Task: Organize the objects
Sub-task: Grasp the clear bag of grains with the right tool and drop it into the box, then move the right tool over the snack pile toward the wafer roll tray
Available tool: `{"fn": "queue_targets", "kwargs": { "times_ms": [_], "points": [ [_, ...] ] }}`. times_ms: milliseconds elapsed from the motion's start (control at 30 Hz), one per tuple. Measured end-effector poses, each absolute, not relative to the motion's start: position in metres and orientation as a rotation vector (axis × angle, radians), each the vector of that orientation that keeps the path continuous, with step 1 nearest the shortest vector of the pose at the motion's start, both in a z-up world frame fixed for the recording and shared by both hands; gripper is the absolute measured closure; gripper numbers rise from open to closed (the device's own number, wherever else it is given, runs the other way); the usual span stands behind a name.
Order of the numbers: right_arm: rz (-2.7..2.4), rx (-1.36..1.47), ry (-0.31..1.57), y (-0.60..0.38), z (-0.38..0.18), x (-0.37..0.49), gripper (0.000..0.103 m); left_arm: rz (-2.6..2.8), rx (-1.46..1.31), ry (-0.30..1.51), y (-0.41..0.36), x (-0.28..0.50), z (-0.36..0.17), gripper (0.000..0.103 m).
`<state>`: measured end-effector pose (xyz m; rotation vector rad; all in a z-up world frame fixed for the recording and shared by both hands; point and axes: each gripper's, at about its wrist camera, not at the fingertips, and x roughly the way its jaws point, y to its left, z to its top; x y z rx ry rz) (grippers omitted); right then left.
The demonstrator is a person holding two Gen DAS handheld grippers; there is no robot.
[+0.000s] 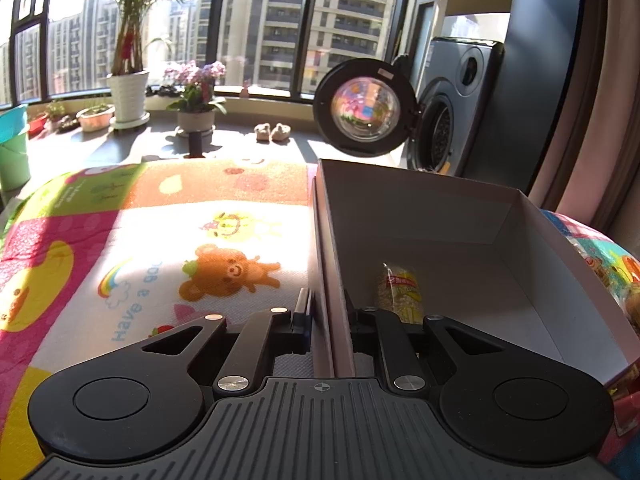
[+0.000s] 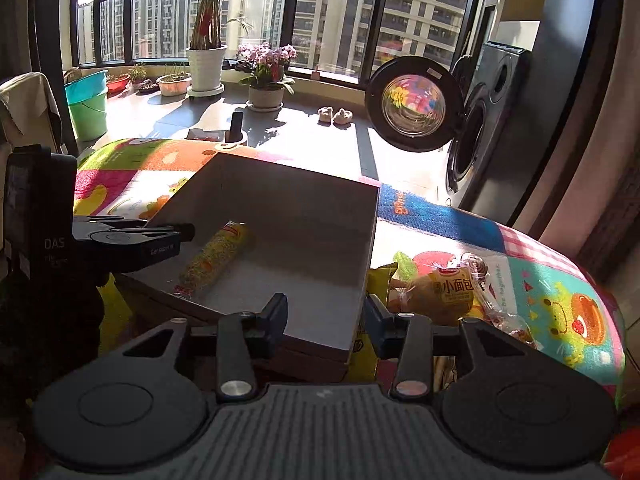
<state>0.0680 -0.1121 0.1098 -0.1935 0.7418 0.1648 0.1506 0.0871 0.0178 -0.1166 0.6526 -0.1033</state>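
Left gripper [image 1: 330,322]: jaws closed on left wall of box [image 1: 420,216], one finger outside, one inside; steadies it.
Right gripper [image 2: 326,320]: jaws apart, astride box's near right corner, holding nothing.
Noodle packet [image 2: 214,256] lies flat on box floor.
Bread bag [image 2: 444,292] on play mat [image 2: 560,280], just right of box, among other wrapped snacks.
Judgement: bag light, soft, crinkly film, slippery; bread squashes. Pinch gently across middle or at sealed end.

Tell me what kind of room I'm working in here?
Likely a sunlit home balcony or laundry area: a front-loading washing machine with its door open, potted plants along big windows facing apartment towers, and a cartoon play mat underneath.
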Motion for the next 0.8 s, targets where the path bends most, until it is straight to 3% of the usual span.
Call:
{"fn": "queue_targets", "kwargs": {
  "times_ms": [400, 800],
  "points": [
    [0.07, -0.114, 0.781, -0.179, 0.056, -0.003, 0.042, -0.085, -0.041, 0.716, 0.079, 0.156, 0.021, 0.089],
    [0.168, -0.097, 0.775, -0.163, 0.04, -0.012, 0.034, -0.041, -0.046, 0.714, 0.076, 0.153, 0.021, 0.089]
  ]
}}
